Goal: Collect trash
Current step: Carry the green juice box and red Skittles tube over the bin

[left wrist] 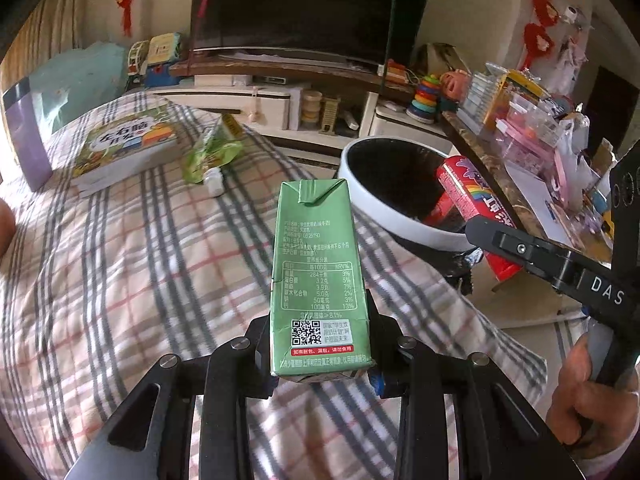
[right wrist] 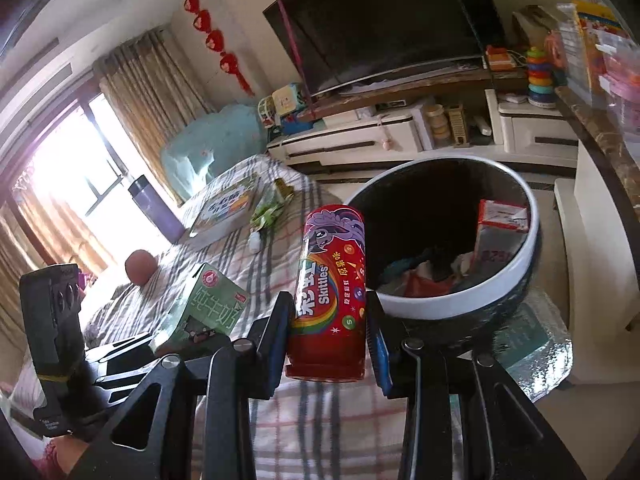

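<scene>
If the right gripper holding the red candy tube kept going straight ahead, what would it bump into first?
Probably the trash bin: the right gripper, shut on the Skittles tube, points toward its near rim, just left of the opening. Depth is hard to judge.

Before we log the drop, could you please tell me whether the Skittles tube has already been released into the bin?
No, the Skittles tube sits upright between the right gripper fingers, short of the bin.

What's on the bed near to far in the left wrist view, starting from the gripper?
left gripper holding the green milk carton → white cap → green pouch → children's book → TV stand → TV
</scene>
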Action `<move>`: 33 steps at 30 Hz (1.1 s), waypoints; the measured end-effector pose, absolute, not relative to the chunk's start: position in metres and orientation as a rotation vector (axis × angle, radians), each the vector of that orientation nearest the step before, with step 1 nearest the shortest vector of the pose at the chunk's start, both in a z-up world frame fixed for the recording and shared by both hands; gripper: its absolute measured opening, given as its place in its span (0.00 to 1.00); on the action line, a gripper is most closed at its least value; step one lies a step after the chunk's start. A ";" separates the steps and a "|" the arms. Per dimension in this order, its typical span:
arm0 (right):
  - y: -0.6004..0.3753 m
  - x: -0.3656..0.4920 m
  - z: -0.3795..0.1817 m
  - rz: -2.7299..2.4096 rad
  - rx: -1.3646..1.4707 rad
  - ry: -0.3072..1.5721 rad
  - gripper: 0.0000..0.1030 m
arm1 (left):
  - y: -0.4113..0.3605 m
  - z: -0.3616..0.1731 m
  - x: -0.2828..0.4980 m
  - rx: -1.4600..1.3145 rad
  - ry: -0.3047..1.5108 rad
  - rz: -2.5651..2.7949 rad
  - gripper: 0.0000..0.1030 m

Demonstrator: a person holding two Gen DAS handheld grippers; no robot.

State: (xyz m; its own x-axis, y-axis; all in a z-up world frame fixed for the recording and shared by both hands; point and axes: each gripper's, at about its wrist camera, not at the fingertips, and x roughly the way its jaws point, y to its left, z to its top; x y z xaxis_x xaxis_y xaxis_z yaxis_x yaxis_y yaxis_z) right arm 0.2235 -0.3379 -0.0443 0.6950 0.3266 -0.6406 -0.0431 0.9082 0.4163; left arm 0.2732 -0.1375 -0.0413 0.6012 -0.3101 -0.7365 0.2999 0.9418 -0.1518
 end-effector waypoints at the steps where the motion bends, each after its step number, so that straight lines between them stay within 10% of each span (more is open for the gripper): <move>1: -0.341 0.224 -0.044 0.206 0.390 0.778 0.35 | -0.141 -0.040 0.274 -0.007 0.854 -0.359 0.31; 33: -0.399 0.253 -0.043 0.124 0.378 0.782 0.35 | -0.209 -0.028 0.322 0.070 0.808 -0.446 0.31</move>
State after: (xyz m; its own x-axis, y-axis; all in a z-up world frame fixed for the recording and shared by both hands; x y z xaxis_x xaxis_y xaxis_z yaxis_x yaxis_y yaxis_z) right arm 0.2531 -0.3989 -0.0434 0.7061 0.2470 -0.6636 0.0302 0.9258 0.3768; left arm 0.3215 -0.2089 -0.0276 0.6033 -0.3587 -0.7123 0.4116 0.9051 -0.1071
